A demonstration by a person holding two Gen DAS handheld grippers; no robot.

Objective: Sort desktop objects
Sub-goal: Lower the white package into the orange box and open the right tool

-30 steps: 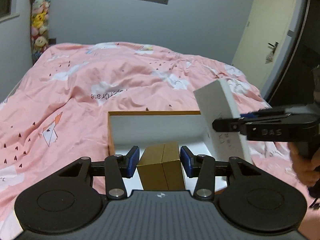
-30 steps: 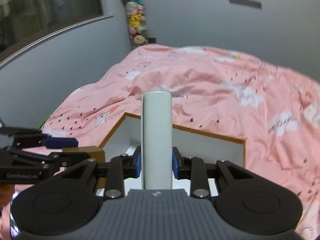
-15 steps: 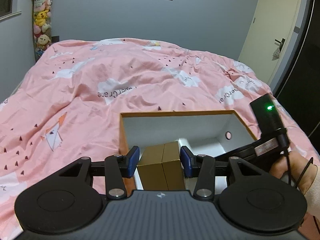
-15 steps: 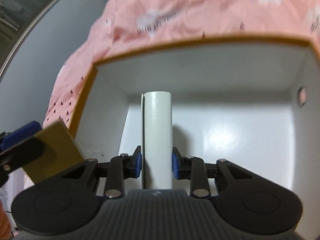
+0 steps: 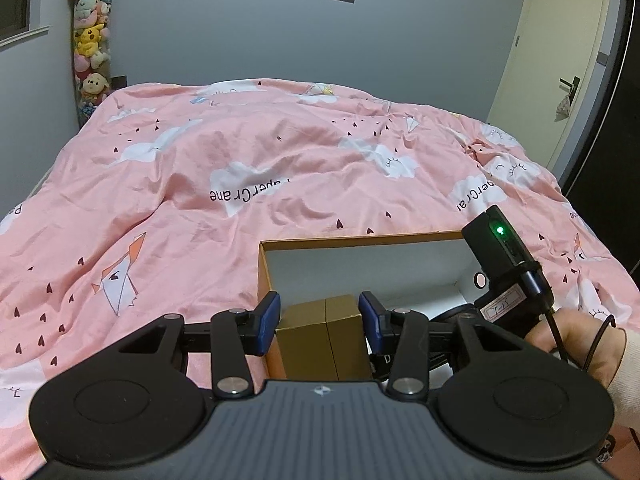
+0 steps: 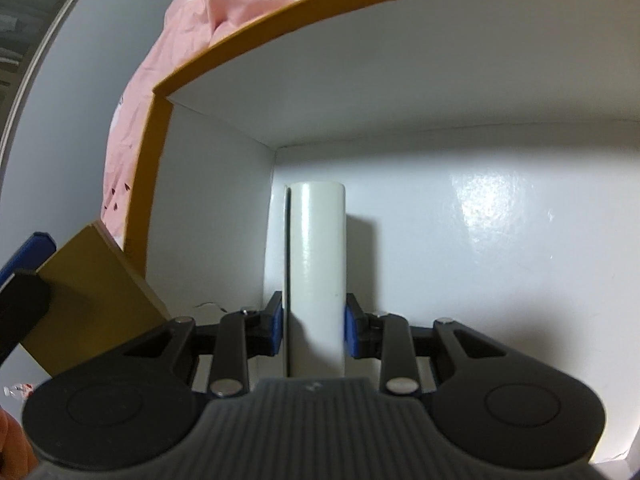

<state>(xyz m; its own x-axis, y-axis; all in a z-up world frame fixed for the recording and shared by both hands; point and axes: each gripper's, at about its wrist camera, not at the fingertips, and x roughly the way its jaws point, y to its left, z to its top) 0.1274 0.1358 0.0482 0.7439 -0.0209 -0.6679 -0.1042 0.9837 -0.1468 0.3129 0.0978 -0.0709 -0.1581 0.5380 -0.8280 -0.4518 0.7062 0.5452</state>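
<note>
Plush toys (image 5: 91, 44): a hanging column of them at 10 o'clock of the left wrist view, against the grey wall.
Bedspread (image 5: 248, 184): pink, printed with clouds and paper cranes, filling the middle of the left wrist view from 9 to 3 o'clock; in the right wrist view a strip of it shows at 11 o'clock beyond the box rim.
Left gripper (image 5: 319, 322): at 6 o'clock of its own view, blue pads pinching the gold box on both sides, above the near left corner of the storage box.
Gold box (image 5: 323, 338): held between the left pads, a seam down its middle; in the right wrist view it sits at 8 o'clock, over the storage box's left wall.
Storage box (image 5: 360, 239): open, orange rim, white inside, resting on the bedspread at 5 o'clock of the left wrist view.
White box (image 6: 316, 272): tall and narrow, standing on end inside the storage box near its left wall, at the centre of the right wrist view.
Right gripper (image 6: 313, 330): down inside the storage box; its jaws have just been opening, and the blue pads stand on either side of the white box, a sliver of gap showing at each.
Right hand (image 5: 576, 344): at 4 o'clock of the left wrist view, gripping the handle, a pale sleeve at the wrist.
Door (image 5: 552, 60): cream, at 2 o'clock, with a dark handle.
</note>
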